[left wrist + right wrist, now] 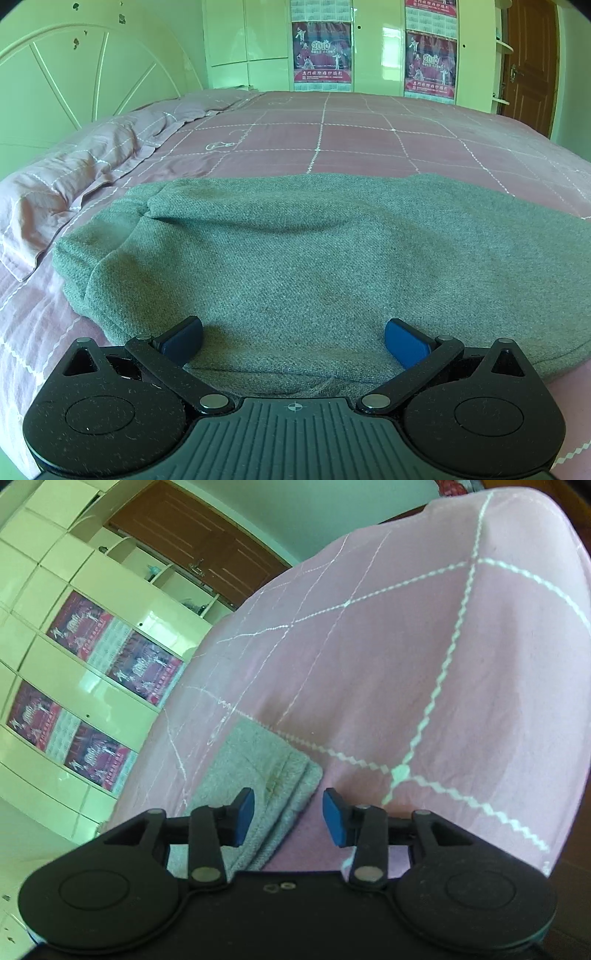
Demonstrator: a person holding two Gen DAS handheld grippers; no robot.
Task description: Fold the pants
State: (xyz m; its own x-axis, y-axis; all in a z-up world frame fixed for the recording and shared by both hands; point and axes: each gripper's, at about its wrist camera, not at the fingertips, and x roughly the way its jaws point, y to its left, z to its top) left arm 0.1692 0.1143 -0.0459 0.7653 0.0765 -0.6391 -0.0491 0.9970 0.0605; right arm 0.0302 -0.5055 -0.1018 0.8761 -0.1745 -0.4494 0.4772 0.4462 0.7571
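Observation:
The grey-green knit pants (314,258) lie folded in layers on the pink bed (351,140), filling the middle of the left wrist view. My left gripper (293,343) is wide open just above the pants' near edge, holding nothing. In the right wrist view, tilted sideways, a layered corner of the pants (258,775) lies on the bed sheet (424,664). My right gripper (288,819) is open and empty, its blue pads (243,816) straddling the folded edge of that corner.
A pink pillow (74,177) lies at the left by the white headboard (74,81). White wardrobes with red posters (321,55) stand behind the bed. A brown door (528,62) is at the far right. The bed's edge drops off at the right of the right wrist view.

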